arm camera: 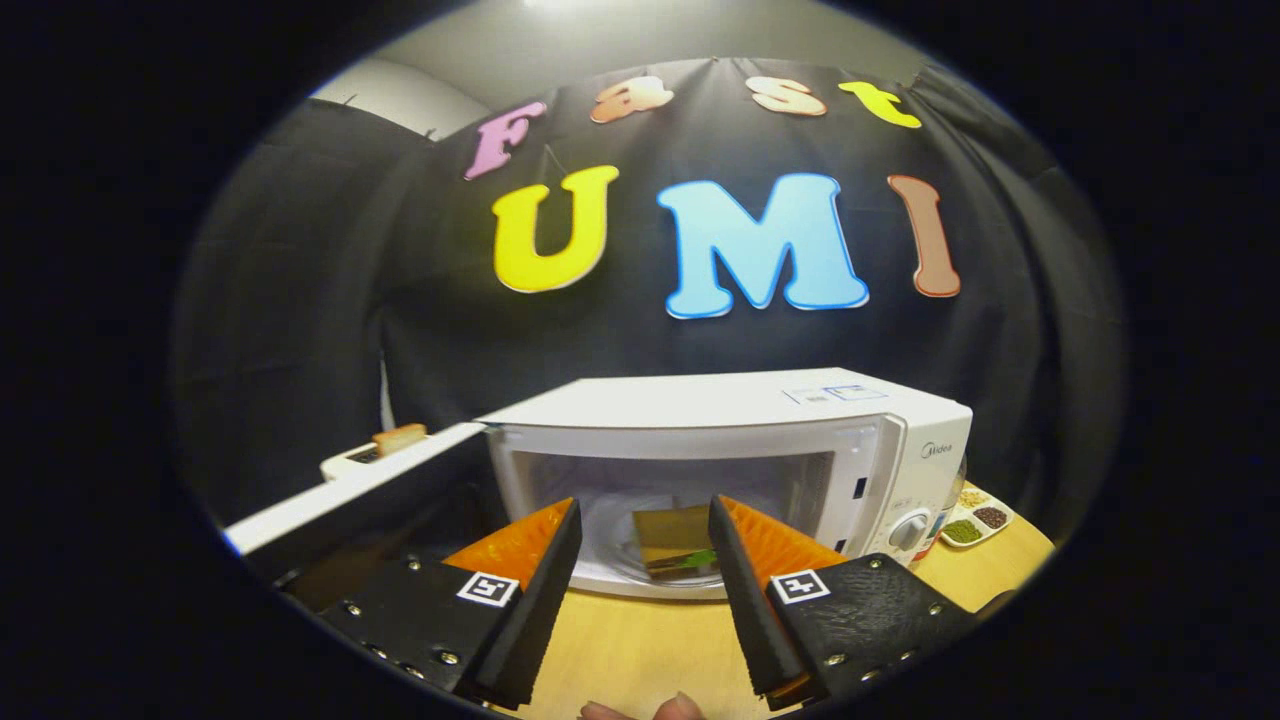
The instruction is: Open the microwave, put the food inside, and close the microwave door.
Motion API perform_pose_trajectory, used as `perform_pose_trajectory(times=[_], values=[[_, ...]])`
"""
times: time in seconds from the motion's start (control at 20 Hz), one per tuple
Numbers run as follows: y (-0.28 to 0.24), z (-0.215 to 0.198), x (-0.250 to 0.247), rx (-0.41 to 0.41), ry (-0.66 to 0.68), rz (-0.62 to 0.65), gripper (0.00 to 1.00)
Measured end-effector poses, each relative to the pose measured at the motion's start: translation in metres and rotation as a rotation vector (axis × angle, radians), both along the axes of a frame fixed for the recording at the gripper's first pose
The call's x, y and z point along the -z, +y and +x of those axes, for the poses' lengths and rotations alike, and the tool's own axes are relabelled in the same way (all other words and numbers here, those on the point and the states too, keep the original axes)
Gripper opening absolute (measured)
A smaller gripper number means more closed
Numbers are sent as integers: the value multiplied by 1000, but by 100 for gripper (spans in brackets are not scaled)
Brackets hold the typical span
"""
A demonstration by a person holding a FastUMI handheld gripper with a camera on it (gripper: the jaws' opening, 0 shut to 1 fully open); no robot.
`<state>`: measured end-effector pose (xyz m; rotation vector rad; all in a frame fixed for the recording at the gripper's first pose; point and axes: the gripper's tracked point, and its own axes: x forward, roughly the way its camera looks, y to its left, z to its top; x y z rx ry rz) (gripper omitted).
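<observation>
- Gripper view: our tool (pixel 645 520) sits low over the wooden desk (pixel 640 640), its two fingers spread wide apart with nothing between them but air, so it has hold of nothing.
- Straight ahead of the fingers stands the white microwave (pixel 740 440), and its door (pixel 350 490) is swung wide open, reaching out past the left finger.
- We look through the gap between the fingers right into the lit cavity (pixel 690 500), and there is the food (pixel 675 545): a golden, boxy package with a bit of green at its lower right side, resting on the round turntable (pixel 630 570) inside.
- The food lies beyond the fingertips, well clear of both fingers, touching neither.
- To the right of the cavity we see the microwave's control panel with a round knob (pixel 908 530), just beyond the right finger.
- Further right, past the microwave's corner, a small divided dish (pixel 975 520) holds green, dark and pale contents on the desk.
- Off beyond the open door on the left, a white toaster (pixel 370 455) shows a slice of toast (pixel 400 438) standing up out of its slot.
- At the very near edge, below the fingers, a person's fingertips (pixel 640 710) peek into view.
</observation>
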<state>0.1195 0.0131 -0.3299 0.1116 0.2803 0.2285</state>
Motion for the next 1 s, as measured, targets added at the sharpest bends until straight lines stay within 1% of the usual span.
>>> perform_pose_trajectory(times=[0.15, 0.2, 0.3, 0.45, 0.55, 0.65, 0.7, 0.8, 0.85, 0.9, 0.95, 1.0], values=[[21, -56, -29, -94, 17, 69, 77], [28, -75, -40, -129, 9, 91, 77], [49, -114, -62, -224, -22, 128, 77], [70, -169, -81, -323, -61, 141, 77], [98, -202, -85, -420, -69, 157, 77], [128, -231, -79, -505, -77, 140, 77], [139, -240, -76, -524, -88, 126, 77], [158, -252, -62, -535, -87, 113, 75], [163, -250, -52, -503, -78, 102, 56], [173, -248, -43, -488, -62, 106, 37], [186, -251, -35, -500, -45, 113, 18], [194, -249, -24, -491, -27, 101, 18]])
